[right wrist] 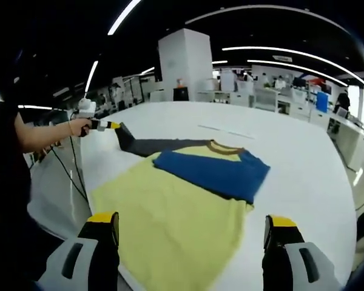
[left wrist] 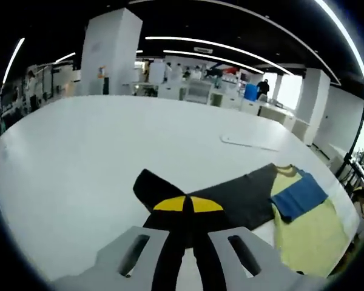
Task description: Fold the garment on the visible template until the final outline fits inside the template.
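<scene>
A white surface [right wrist: 303, 157] carries the shirt [right wrist: 170, 212], its yellow body spread ahead of the right gripper [right wrist: 191, 233], whose jaws stand wide apart and empty. The left gripper [left wrist: 188, 209] has its jaws clamped together on the dark sleeve [left wrist: 230, 197].

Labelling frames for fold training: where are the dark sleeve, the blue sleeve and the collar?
dark sleeve [left wrist: 242, 197], left gripper view, mid-sleeve.
blue sleeve [right wrist: 215, 171], right gripper view, its middle.
collar [right wrist: 225, 148], right gripper view, brown neckband.

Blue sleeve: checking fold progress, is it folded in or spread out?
Folded in: the blue sleeve lies across the yellow shirt body, beside the collar.
</scene>
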